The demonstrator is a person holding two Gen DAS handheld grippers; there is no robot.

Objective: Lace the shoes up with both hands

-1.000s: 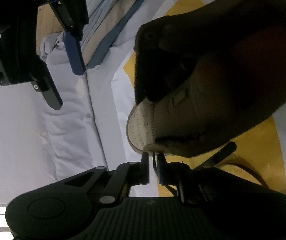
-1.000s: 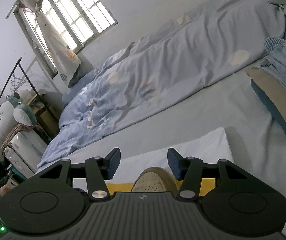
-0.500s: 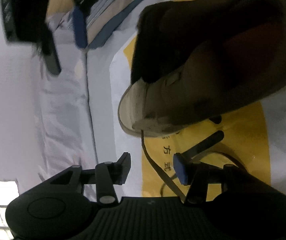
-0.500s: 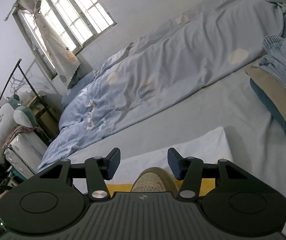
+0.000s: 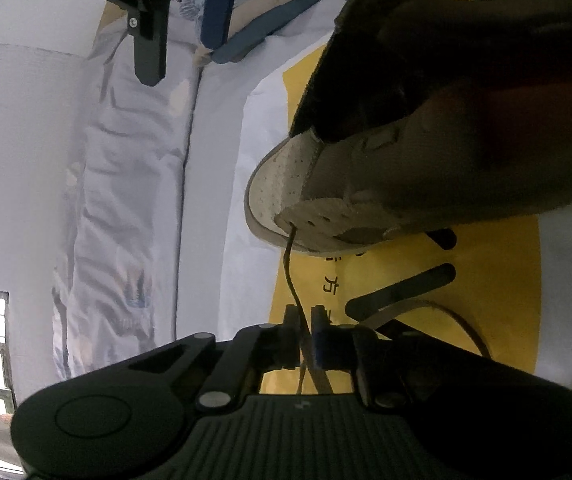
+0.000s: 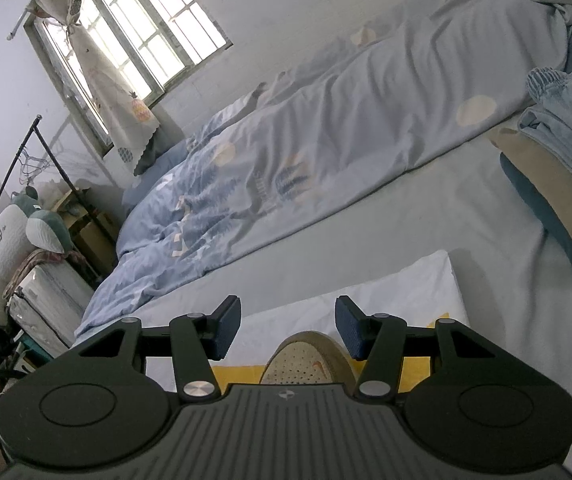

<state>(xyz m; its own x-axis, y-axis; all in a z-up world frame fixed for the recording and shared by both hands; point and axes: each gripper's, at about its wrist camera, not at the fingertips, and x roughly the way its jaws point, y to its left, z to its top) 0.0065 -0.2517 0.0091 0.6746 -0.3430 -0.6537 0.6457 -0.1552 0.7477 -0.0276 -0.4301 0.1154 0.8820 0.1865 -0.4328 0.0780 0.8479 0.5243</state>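
Observation:
A tan shoe (image 5: 345, 200) with a dark tongue lies on its side on a yellow and white sheet (image 5: 485, 280). A thin dark lace (image 5: 290, 272) comes out of an eyelet near the toe and runs down between the fingers of my left gripper (image 5: 305, 320). Its jaws are closing, with the pads pinching the lace. My right gripper (image 6: 287, 324) is open with nothing between its fingers, and the shoe's toe (image 6: 305, 364) shows below it. The left wrist view also catches the right gripper (image 5: 184, 36) hovering beyond the toe.
The sheet rests on a bed with a pale blue quilt (image 6: 325, 140). Folded clothes (image 6: 565, 128) are stacked at the right. A window (image 6: 134, 40), a clothes rack (image 6: 26, 168) and a plush toy (image 6: 14, 232) stand far left.
My left gripper's jaws opened wide around the lace, then came together on it, and the wrist rolled. More lace now hangs below the eyelet. The right gripper has not moved.

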